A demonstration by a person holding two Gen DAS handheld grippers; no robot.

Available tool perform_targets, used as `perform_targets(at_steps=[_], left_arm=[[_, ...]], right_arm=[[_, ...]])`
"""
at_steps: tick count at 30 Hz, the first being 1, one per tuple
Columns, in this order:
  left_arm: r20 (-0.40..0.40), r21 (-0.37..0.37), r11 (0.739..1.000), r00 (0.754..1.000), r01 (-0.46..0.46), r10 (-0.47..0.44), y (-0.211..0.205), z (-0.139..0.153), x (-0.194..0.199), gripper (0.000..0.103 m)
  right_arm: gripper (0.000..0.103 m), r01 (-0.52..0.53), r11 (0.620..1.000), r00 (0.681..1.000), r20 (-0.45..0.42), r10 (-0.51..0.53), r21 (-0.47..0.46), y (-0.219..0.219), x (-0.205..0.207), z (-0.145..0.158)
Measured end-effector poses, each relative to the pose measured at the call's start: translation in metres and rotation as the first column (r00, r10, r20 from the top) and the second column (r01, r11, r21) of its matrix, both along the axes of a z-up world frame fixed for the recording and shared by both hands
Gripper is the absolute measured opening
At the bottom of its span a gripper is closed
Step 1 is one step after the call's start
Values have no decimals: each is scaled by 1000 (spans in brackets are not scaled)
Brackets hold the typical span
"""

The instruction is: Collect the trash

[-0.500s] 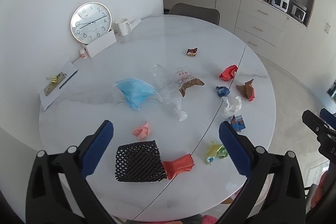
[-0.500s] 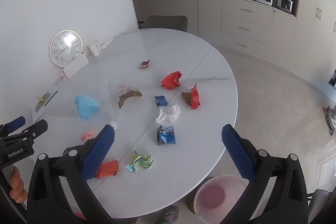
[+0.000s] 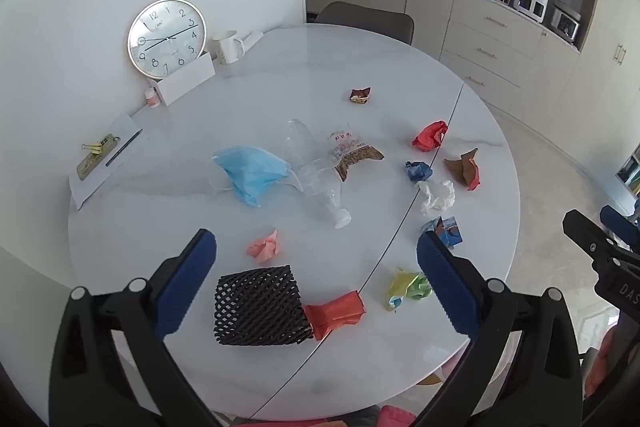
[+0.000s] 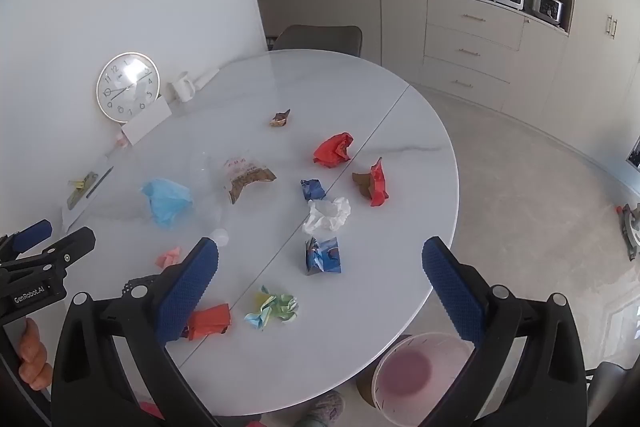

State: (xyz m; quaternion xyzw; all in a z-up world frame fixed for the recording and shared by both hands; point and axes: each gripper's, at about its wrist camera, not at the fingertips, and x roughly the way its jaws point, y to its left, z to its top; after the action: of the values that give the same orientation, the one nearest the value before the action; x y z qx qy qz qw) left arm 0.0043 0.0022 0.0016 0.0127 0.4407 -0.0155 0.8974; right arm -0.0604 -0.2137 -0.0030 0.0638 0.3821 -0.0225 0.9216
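White marble bench [image 4: 400,147] carries all the trash; nothing is collected yet. I hold left gripper [image 3: 316,283] and right gripper [image 4: 320,283] wide apart, empty. Next: close on the black net [image 3: 258,307] nearest the left gripper, then carry it to the bin [image 4: 420,375] below the bench edge.

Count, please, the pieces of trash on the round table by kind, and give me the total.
Crumpled papers or wrappers: 9
Face mask: 1
Plastic bottle: 1
Snack bag: 1
Foam net: 1
Total: 13
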Motion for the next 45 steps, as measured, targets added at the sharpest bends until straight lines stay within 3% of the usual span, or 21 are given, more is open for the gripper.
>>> perform_targets(at_steps=[45], left_arm=[[-40,-38,999,999,-20,18,14,-6,0,97]], right_arm=[[101,-15,1000,999,-34,15,-1,22,3,-3]])
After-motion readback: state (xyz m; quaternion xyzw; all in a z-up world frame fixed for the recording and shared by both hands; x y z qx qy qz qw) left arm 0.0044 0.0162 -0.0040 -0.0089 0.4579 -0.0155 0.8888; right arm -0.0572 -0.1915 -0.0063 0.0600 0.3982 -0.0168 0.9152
